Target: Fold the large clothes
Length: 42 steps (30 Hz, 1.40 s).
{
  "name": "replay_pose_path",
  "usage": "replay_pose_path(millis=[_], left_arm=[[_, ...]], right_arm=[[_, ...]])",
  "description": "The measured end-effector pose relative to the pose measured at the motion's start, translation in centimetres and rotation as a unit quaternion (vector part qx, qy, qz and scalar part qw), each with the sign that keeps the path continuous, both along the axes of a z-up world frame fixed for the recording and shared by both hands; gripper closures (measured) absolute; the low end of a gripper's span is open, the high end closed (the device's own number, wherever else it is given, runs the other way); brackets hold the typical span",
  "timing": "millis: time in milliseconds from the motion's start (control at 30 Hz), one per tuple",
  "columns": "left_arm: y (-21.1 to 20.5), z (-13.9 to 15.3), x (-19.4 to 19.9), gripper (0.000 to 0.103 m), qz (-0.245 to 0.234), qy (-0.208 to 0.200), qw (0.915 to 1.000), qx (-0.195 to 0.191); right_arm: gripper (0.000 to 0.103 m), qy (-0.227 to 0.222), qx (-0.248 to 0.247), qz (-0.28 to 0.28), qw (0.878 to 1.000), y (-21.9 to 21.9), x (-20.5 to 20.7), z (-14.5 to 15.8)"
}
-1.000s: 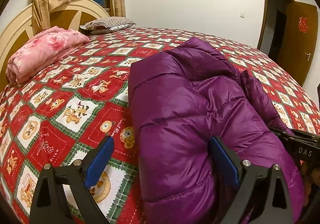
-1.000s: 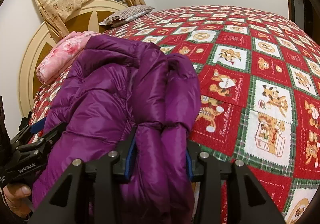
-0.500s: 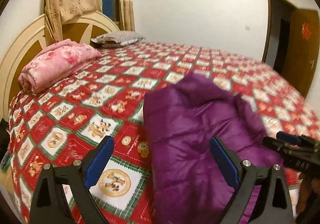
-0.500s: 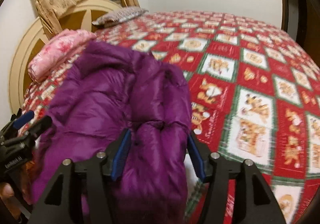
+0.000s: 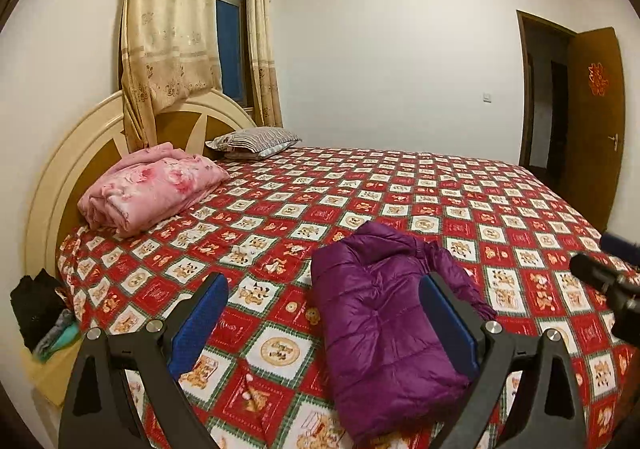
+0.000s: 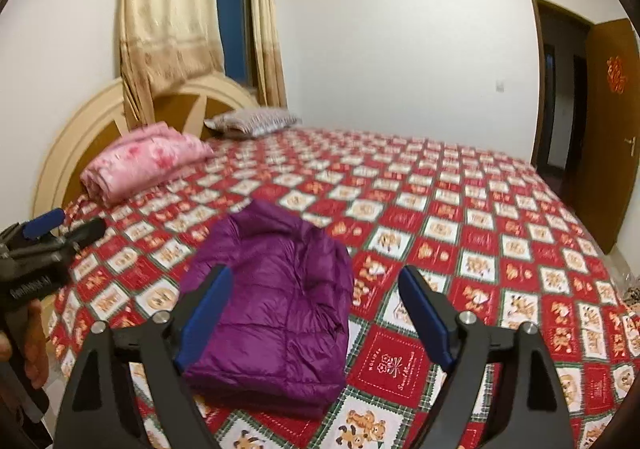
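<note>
Left wrist view first: the left gripper [image 5: 324, 323] has pulled well back and up from where it was a second ago, when the purple down jacket [image 5: 384, 325] filled the lower half of the frame. Now that jacket sits as a compact folded bundle in the lower centre, lying flat on the red checked bedspread [image 5: 400, 193]. The blue pads stand wide apart with nothing between them; the right-hand finger only overlaps the jacket in the picture, well clear of it. At the right edge the tip of the right gripper [image 5: 600, 277] pokes in, also off the fabric.

Over to the right wrist view: big change here. A second ago these pads were pinching a thick fold of the jacket; now the right gripper's jaws are opening, nearly fully spread, and the fabric has dropped free. The jacket lies lower centre-left, edges stacked, sleeves tucked. The other gripper shows at the left edge, a hand beneath it. A pink folded blanket [image 6: 140, 161] rests upper left by the headboard.

By the look of it, this garment's fold is finished and released.
</note>
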<state>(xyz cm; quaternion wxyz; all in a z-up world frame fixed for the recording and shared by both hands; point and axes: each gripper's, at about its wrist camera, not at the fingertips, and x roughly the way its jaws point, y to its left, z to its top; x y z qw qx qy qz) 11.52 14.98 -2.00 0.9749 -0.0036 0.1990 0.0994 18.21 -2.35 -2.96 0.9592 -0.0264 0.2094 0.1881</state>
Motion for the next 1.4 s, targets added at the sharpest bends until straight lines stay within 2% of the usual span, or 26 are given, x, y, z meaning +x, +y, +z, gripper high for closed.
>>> replay_pose_path(millis=[300, 1400], left_arm=[[-0.3, 0.2, -1.6, 0.006, -0.003, -0.006, 1.0, 0.001], [-0.5, -0.6, -1.3, 0.006, -0.002, 0.002, 1.0, 0.006]], right_arm=[[0.015, -0.019, 0.004, 0.005, 1.0, -0.1, -1.4, 1.0], [0.015, -0.01, 0.015, 0.016, 1.0, 0.0, -2.0, 0.3]])
